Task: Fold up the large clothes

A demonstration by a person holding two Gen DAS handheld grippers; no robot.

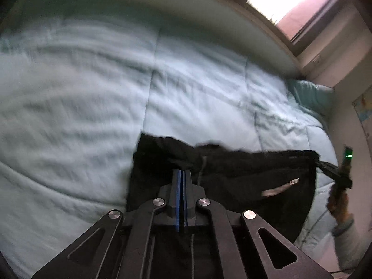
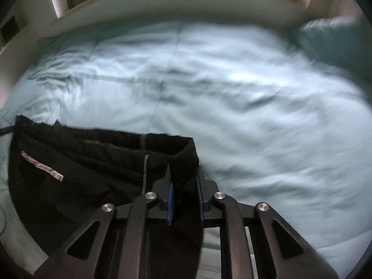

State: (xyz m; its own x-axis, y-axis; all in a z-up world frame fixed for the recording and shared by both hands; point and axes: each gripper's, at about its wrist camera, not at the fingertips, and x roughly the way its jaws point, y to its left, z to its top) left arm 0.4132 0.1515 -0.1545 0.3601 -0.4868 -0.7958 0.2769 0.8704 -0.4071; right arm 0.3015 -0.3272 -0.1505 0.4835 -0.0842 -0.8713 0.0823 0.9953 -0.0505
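Observation:
A black garment (image 1: 232,181) with a pale printed strip (image 1: 279,188) lies on the light blue quilt (image 1: 69,93). My left gripper (image 1: 182,171) is shut, its blue pads pressed together on a thin fold near the garment's upper edge. At the far right of the left wrist view, the right gripper (image 1: 319,164) holds the garment's other upper corner, with a person's hand (image 1: 339,202) behind it. In the right wrist view, my right gripper (image 2: 183,181) is shut on a thick bunch of the black garment (image 2: 81,174) at its upper right corner. The cloth fills the gap between the blue pads.
The quilt (image 2: 255,93) covers the whole bed and is creased. A teal pillow (image 1: 311,93) (image 2: 330,37) lies at the head of the bed. A window (image 1: 290,0) and a wall run along the far side. Both views are blurred.

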